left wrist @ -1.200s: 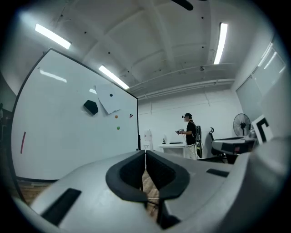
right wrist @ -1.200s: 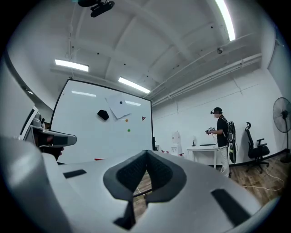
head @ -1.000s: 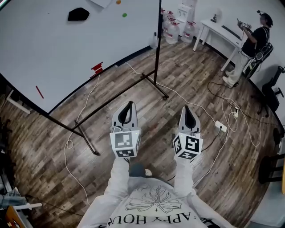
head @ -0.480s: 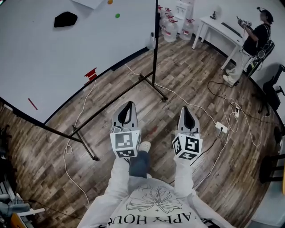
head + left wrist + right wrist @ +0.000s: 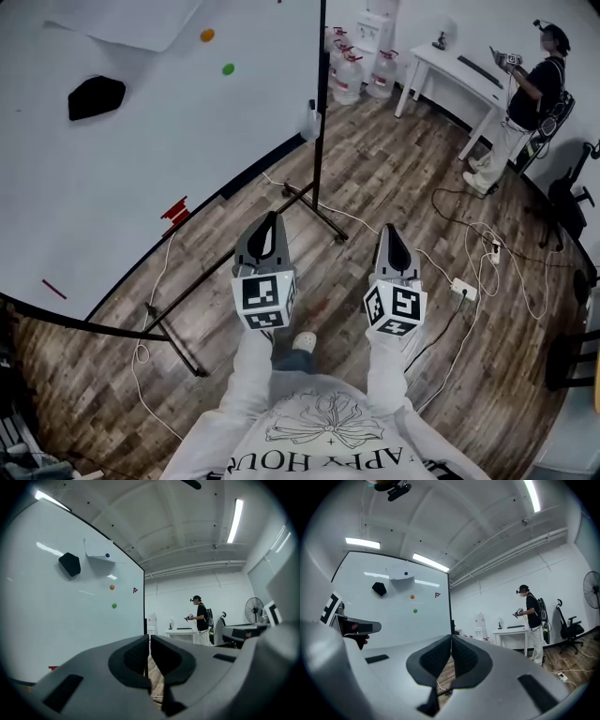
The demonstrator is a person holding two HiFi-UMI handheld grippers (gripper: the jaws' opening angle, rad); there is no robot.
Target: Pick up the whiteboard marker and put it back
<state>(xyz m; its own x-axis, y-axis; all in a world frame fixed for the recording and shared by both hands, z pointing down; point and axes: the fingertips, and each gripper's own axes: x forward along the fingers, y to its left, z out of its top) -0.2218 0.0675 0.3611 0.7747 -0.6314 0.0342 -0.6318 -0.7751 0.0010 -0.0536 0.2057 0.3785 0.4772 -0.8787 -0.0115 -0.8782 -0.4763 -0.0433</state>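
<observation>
The white whiteboard on a black stand (image 5: 141, 141) is filling ten o'clock; the grey left gripper (image 5: 270, 225) and right gripper (image 5: 391, 234) are pointing at twelve, both clenched empty. The thin red whiteboard marker (image 5: 53, 289) is seemingly sitting on it at nine, so turning there and opening early is looking wise

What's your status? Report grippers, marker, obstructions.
Left hand-held gripper shut, empty; right hand-held gripper shut, empty. Marker not in hand; slim red item on whiteboard may be it. Stand legs and floor cable lie ahead.
</observation>
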